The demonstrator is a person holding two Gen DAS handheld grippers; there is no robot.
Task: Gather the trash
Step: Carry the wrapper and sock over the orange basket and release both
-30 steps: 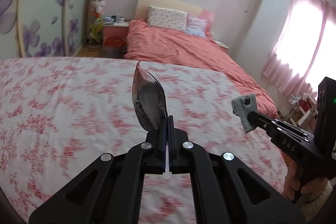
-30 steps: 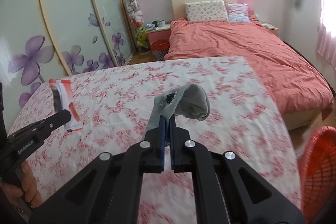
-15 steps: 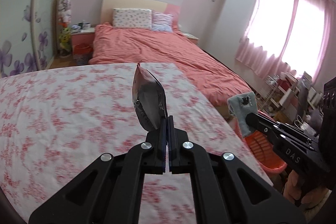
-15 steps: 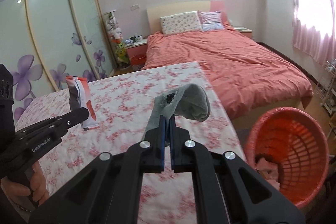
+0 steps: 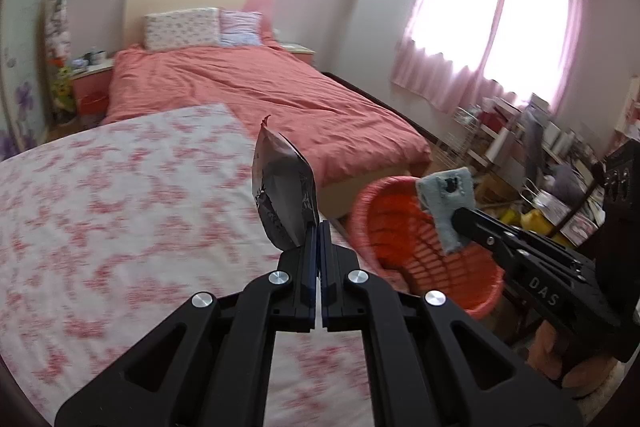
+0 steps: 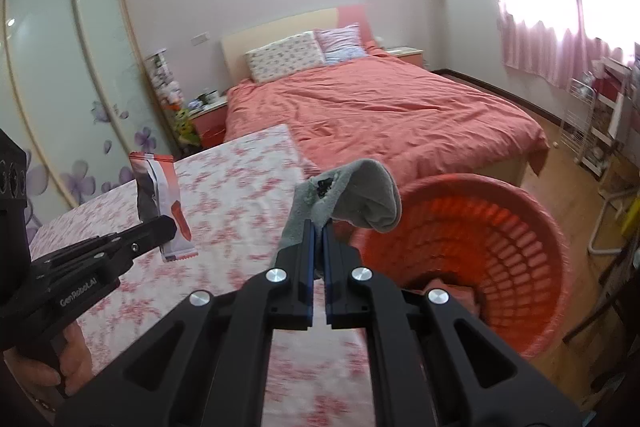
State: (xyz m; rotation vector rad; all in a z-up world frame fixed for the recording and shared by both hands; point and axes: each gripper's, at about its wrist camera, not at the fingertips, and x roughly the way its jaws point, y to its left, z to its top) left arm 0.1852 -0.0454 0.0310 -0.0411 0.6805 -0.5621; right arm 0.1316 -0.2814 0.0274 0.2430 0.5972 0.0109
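My left gripper is shut on a snack wrapper, silver inside and red-and-white outside, held upright over the floral bedsheet. My right gripper is shut on a grey sock with a hole in it, seen also as the sock in the left wrist view. Both hang near the right edge of the floral bed. An orange plastic basket stands on the floor just beyond that edge, to the right of both grippers; something pink lies at its bottom.
A second bed with a coral duvet and two pillows lies straight ahead. Mirrored wardrobe doors line the left wall. A cluttered wire rack and shelves stand under the pink-curtained window on the right. A hand grips the left tool.
Both grippers have swept to the right across the floral bed with their items still held. The orange basket has come into full view below and to the right of them.
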